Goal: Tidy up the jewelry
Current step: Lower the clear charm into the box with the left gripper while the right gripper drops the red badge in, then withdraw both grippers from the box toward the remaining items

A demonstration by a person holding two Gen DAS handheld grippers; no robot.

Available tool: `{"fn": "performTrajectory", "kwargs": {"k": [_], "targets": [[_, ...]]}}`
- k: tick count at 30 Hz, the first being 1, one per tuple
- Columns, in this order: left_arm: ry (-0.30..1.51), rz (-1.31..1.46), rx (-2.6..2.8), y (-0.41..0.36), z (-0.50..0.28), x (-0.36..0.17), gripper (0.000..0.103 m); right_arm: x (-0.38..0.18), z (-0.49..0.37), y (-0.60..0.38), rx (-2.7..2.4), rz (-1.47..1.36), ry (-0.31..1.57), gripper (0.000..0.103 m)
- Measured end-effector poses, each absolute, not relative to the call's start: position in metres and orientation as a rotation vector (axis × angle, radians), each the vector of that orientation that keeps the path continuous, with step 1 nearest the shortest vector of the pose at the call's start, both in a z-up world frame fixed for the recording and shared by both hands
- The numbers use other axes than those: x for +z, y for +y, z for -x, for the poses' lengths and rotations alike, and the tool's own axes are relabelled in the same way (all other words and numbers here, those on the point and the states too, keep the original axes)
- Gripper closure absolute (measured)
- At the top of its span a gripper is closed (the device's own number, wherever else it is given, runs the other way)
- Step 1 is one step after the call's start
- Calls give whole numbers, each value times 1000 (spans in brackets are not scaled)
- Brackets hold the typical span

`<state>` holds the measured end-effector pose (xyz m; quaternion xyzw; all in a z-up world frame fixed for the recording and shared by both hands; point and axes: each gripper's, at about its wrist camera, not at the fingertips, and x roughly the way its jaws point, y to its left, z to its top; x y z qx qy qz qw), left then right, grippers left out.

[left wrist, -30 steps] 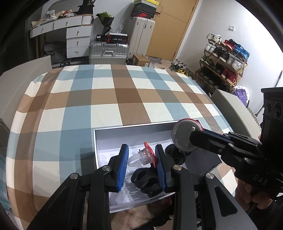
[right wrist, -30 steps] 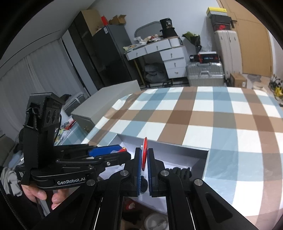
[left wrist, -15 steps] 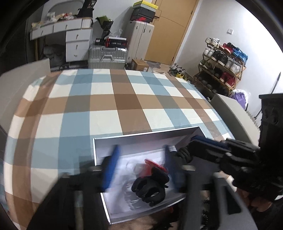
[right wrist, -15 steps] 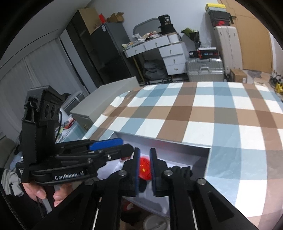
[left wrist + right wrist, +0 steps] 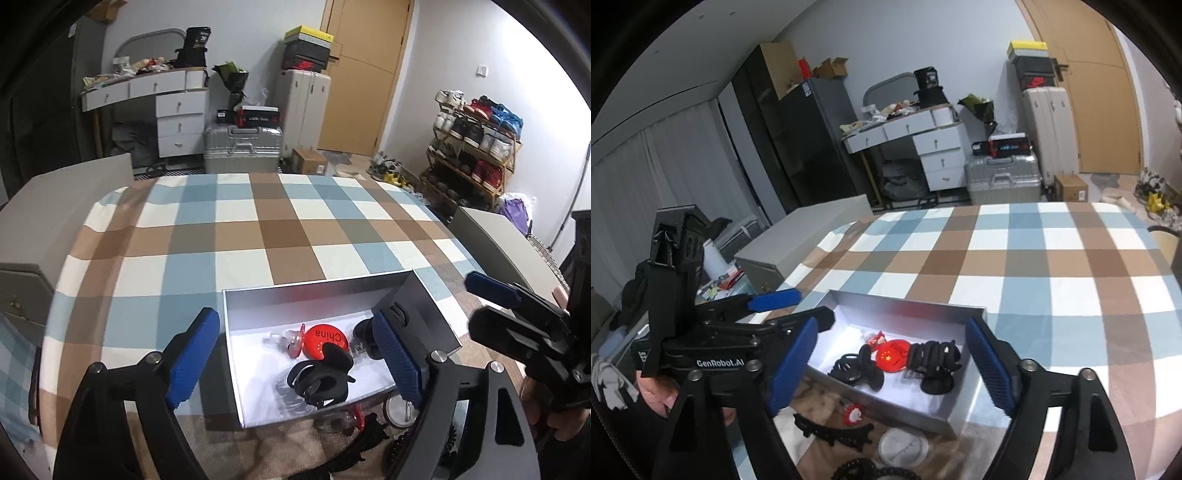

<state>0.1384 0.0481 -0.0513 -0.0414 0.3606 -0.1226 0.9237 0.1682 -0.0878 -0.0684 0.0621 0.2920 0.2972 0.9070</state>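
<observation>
Across the checked tablecloth (image 5: 258, 236) we find the grey box (image 5: 321, 291) (image 5: 960, 413) sitting at the six o'clock edge of the table, its white floor holding the jewelry. Our left gripper (image 5: 295, 350) hangs over the box with its blue fingers (image 5: 192, 354) spread wide, released and holding nothing. Our right gripper (image 5: 894, 362) hangs there too, equally spread and empty. Inside, a black coiled piece on a stand (image 5: 936, 363) stands at three o'clock, a black clip (image 5: 321, 380) (image 5: 857, 369) lies at six, the red round badge (image 5: 326, 341) (image 5: 894, 356) rests at the centre, and a clear-and-red piece (image 5: 286, 338) lies just beside it at nine o'clock.
</observation>
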Motion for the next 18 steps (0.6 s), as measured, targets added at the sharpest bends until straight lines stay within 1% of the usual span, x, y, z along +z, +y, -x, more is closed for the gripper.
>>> {"fn": "performTrajectory", "kwargs": {"k": [2, 4, 5, 9, 18], "targets": [[728, 80, -216, 49, -135, -50, 19, -66, -160, -89, 602, -120, 586, 14], [715, 68, -184, 48, -130, -49, 14, -64, -154, -91, 596, -113, 575, 11], [706, 67, -161, 50, -127, -48, 10, -64, -150, -91, 590, -110, 568, 10], [680, 76, -112, 53, -116, -47, 4, -62, -138, -98, 569, -114, 551, 5], [678, 99, -68, 57, -87, -53, 4, -66, -108, -101, 537, -90, 555, 4]]}}
